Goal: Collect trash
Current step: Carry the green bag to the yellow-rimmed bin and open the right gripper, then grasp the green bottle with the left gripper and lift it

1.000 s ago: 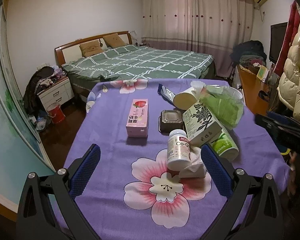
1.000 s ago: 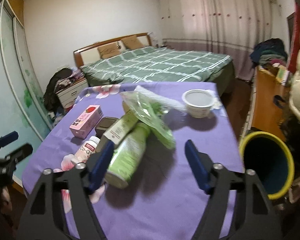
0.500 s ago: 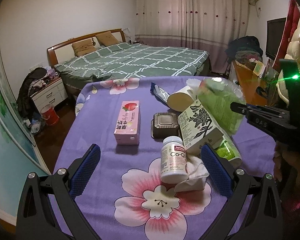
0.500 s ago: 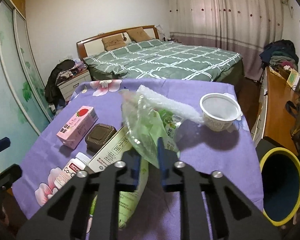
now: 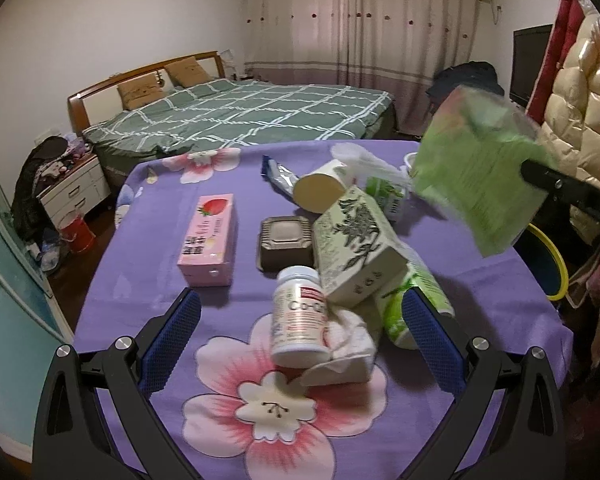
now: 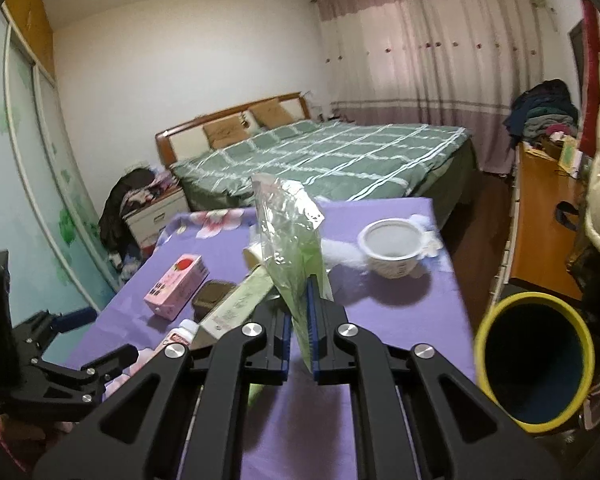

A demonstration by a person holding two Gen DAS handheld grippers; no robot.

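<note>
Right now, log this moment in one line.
right tool: shut on green bag, lifted | left tool: open over pill bottle | bin: beside table

Both wrist views look down across the purple table toward the bed.

The green bag is smeared by motion, its print unreadable. The crumpled tissue lies half hidden behind the white bottle. The yellow-rimmed bin is partly cut off.

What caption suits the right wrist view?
Right tool shut on a green plastic bag, lifted beside the yellow-rimmed bin.
</note>
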